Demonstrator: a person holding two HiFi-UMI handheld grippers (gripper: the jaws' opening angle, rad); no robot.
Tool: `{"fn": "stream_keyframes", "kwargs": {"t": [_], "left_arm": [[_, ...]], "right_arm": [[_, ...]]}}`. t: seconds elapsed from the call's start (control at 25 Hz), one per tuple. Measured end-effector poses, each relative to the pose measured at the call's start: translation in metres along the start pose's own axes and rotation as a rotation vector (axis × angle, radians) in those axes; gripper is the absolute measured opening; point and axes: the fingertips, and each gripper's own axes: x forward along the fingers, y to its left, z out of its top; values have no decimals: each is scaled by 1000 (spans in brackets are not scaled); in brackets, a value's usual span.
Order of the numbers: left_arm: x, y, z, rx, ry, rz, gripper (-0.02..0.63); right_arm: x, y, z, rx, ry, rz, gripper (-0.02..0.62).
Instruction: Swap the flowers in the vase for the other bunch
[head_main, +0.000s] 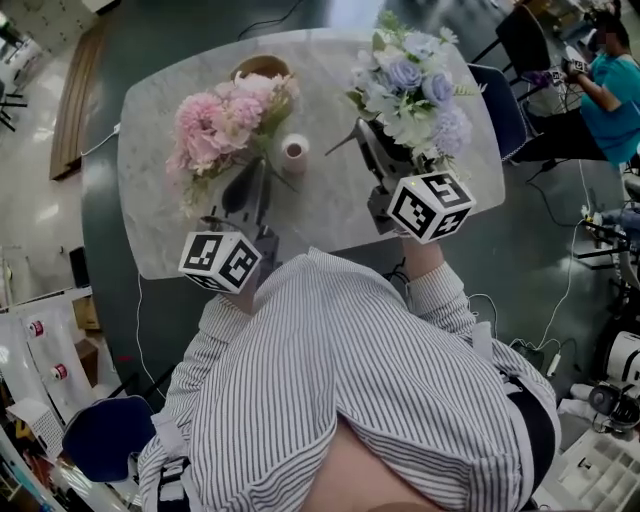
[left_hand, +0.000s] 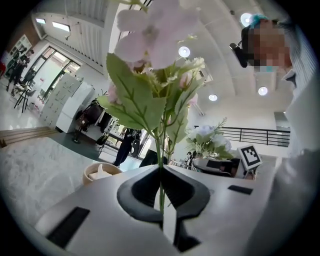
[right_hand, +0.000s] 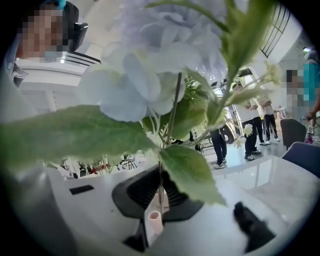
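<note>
The left gripper (head_main: 248, 190), topped by a cube of black-and-white square markers, sits lower left of the pale marbled tabletop (head_main: 160, 215). In the left gripper view its jaws (left_hand: 161, 197) are closed on the thin green stems of a bunch of soft pink artificial flowers with broad green leaves (left_hand: 150, 35). There the stems rise straight up from the jaws. From the head view the bunch (head_main: 225, 120) runs from the gripper toward the upper left, blooms farthest from the person.

A round tan bowl (head_main: 262, 68) stands at the far edge of the tabletop. Below it, between the two grippers, a small pale vase (head_main: 293, 150) stands upright on the tabletop with its round mouth facing up.

The right gripper (head_main: 372, 150), bearing a like marker cube, is right of centre. In the right gripper view its jaws (right_hand: 159, 200) are clamped on the stems of a bunch of pale blue, lavender and white artificial flowers with large green leaves (right_hand: 150, 75), the stems upright. From above, this bunch (head_main: 410, 85) points to the upper right, over the tabletop's right end.
</note>
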Motion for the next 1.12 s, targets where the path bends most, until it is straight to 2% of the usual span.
{"fn": "stream_keyframes", "kwargs": {"t": [0.32, 0.72, 0.96, 1.12], "left_arm": [[14, 11, 16, 46, -13, -8, 17], [41, 6, 28, 131, -13, -60, 17], [63, 11, 31, 151, -3, -63, 17], [60, 16, 28, 157, -1, -60, 17]], "right_arm": [[-26, -7, -18, 13, 21, -43, 31], [-47, -9, -42, 40, 61, -75, 31], [-52, -14, -49, 52, 85, -92, 31], [-57, -2, -65, 64, 106, -85, 31]]}}
